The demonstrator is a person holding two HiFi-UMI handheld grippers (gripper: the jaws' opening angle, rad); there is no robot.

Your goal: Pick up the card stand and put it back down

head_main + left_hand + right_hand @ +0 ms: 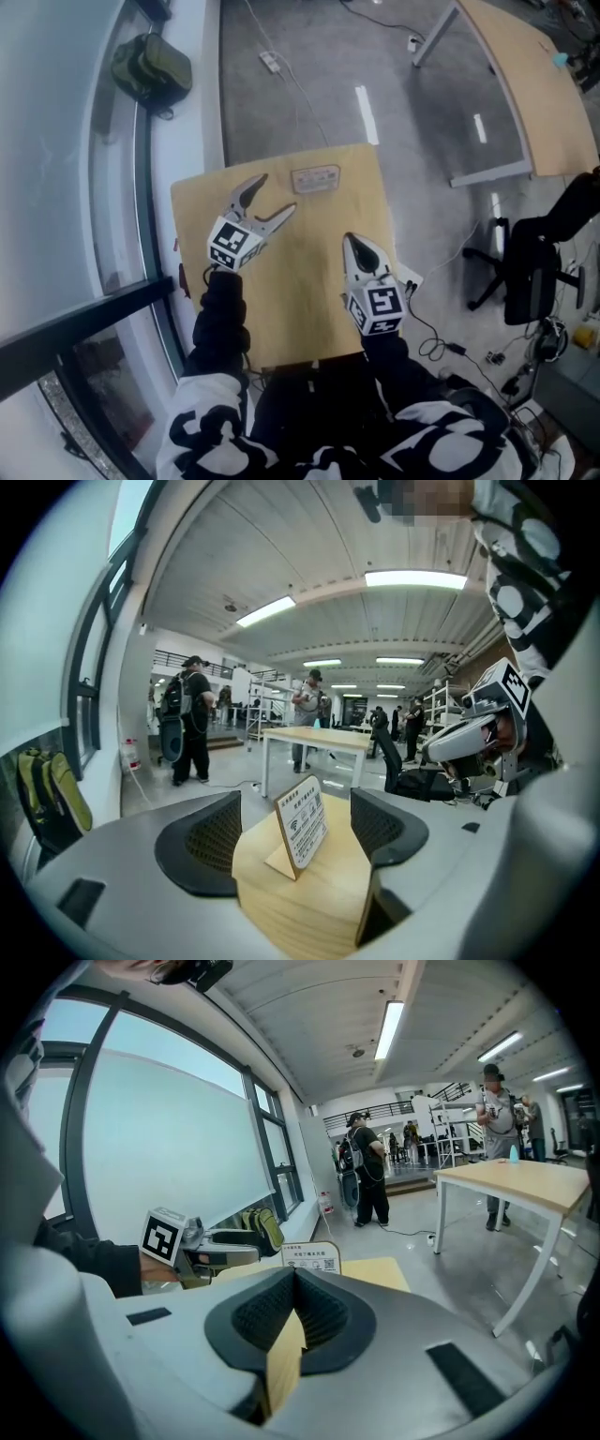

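The card stand (315,179) is a small wooden-backed sign standing upright near the far edge of the light wooden table (291,291). My left gripper (274,195) is open, its two jaws spread wide, with its tips just short of the stand. In the left gripper view the stand (302,824) rests on the table in the gap ahead of the dark pads (202,844), and neither pad touches it. My right gripper (351,242) hovers over the table's right side, shut with nothing in it. The right gripper view shows the stand (310,1256) and the left gripper (202,1241) beyond the right gripper's (295,1309) closed jaws.
A glass wall and window rail run along the left, with a green backpack (150,64) on the floor beside it. A long table (530,84) stands at the upper right, a black office chair (530,272) at the right, and cables lie on the floor. Several people stand far off.
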